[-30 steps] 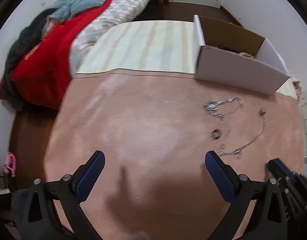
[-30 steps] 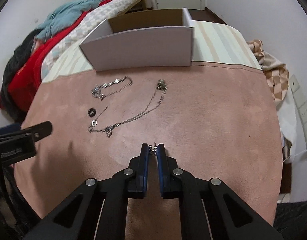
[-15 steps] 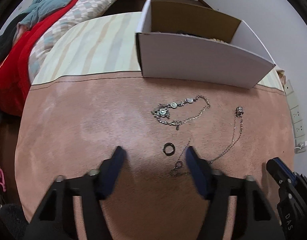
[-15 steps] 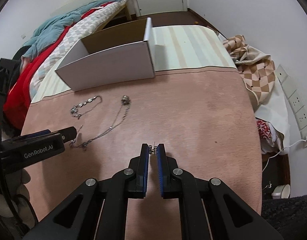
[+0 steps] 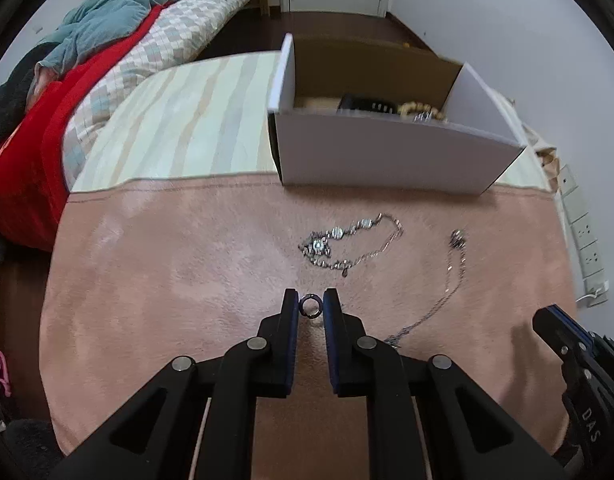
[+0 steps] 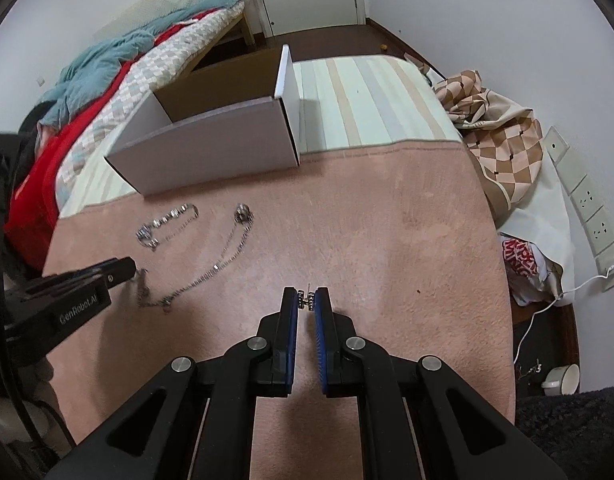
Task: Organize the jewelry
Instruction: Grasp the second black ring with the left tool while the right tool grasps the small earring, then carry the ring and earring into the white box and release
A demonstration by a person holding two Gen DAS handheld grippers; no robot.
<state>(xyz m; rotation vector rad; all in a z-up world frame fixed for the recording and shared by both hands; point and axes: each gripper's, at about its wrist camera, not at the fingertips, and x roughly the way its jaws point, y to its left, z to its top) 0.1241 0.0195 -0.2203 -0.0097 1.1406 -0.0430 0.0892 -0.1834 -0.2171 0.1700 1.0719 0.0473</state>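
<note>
Left gripper (image 5: 311,304) clamps ring (image 5: 310,305); right gripper (image 6: 307,300) pinches earring (image 6: 307,300) above pink blanket (image 6: 387,240).

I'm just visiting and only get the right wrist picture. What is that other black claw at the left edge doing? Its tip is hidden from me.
Observer: That left gripper is shut on a small dark metal ring, held between its blue pads.
Operator: The right gripper here pinches a small silver earring. Is anything in the box yet?
Observer: Yes. The left wrist view looks into the open white cardboard box: a string of beige beads and a black object lie inside.
</note>
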